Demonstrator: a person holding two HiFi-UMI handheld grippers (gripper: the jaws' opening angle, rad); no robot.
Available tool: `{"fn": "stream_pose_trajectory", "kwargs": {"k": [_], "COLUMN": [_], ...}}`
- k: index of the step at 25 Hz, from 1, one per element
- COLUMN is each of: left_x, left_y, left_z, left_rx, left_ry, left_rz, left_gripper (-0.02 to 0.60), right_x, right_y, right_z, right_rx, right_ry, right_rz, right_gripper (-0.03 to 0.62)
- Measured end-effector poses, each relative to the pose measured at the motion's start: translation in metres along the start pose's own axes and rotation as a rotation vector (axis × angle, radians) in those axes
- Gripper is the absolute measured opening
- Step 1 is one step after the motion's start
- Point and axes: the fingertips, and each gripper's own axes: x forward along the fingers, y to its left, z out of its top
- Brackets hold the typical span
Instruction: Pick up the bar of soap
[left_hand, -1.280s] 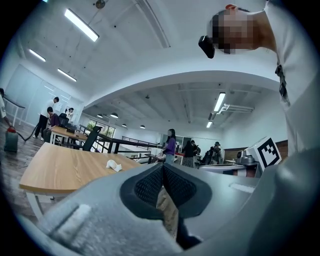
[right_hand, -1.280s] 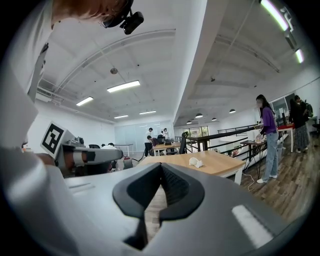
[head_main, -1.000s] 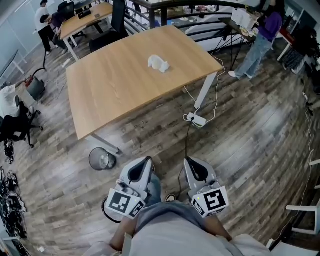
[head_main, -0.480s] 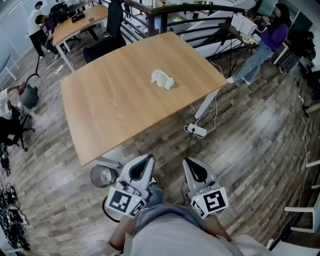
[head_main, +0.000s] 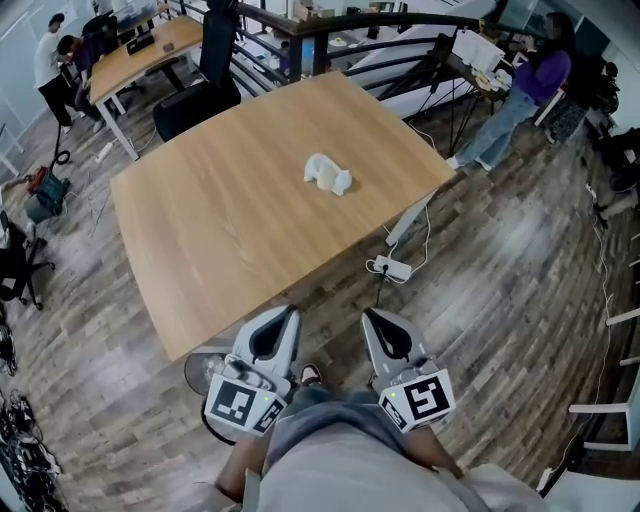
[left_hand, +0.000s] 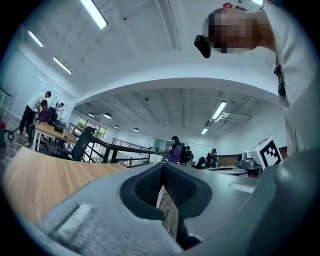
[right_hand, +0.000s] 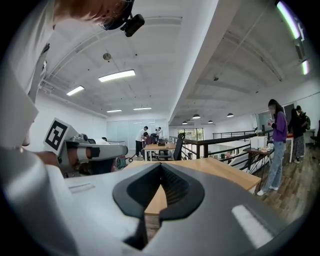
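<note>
Table (head_main: 200, 220) nearer; soap (head_main: 328, 174) well beyond fingers (head_main: 277, 335)

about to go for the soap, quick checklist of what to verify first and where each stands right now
1. Target found: the bar of soap lies in plain view on the table: ok.
2. Left tool empty: jaws together, nothing between them: ok.
3. Right tool empty: jaws together, nothing between them: ok.
4. Jaws open for a grasp: both shut: not ok.
5. Within reach: both tools are at the table's near edge, the soap far across: not ok.
6. Best grip axis on the soap: too small to tell: cannot tell.
</note>
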Motion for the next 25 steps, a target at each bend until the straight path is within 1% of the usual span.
{"fn": "stream_pose_trajectory", "kwargs": {"k": [6,10,15,21,25], "left_x": [0.007,0.016,0.031,0.066,0.096], "left_y": [0.013,0.018,0.028,0.042,0.053], "left_z": [0.001,0.004,-0.002,-0.009,-0.021], "left_rx": [-0.018,-0.015,-0.015,-0.012,-0.02], "left_ry": [0.004,0.004,0.02,0.043,0.069], "left_rz": [-0.013,-0.02,-0.018,-0.021,-0.02], "left_gripper": [0.002,0.002,0.002,0.002,0.002], "right_x": [0.014,0.02,0.034,0.063,0.088], "right_y": [-0.006,-0.013,-0.026,-0.056,-0.084], "right_z": [0.007,0.01,0.007,0.005,0.004], "right_rx": [0.001,0.002,0.014,0.022,0.018], "right_ry": [-0.009,-0.016,-0.022,-0.024,-0.023], "right_rz": [-0.023,-0.032,-0.037,-0.032,-0.025], "right_gripper": [0.002,0.002,0.002,0.002,0.002]}}
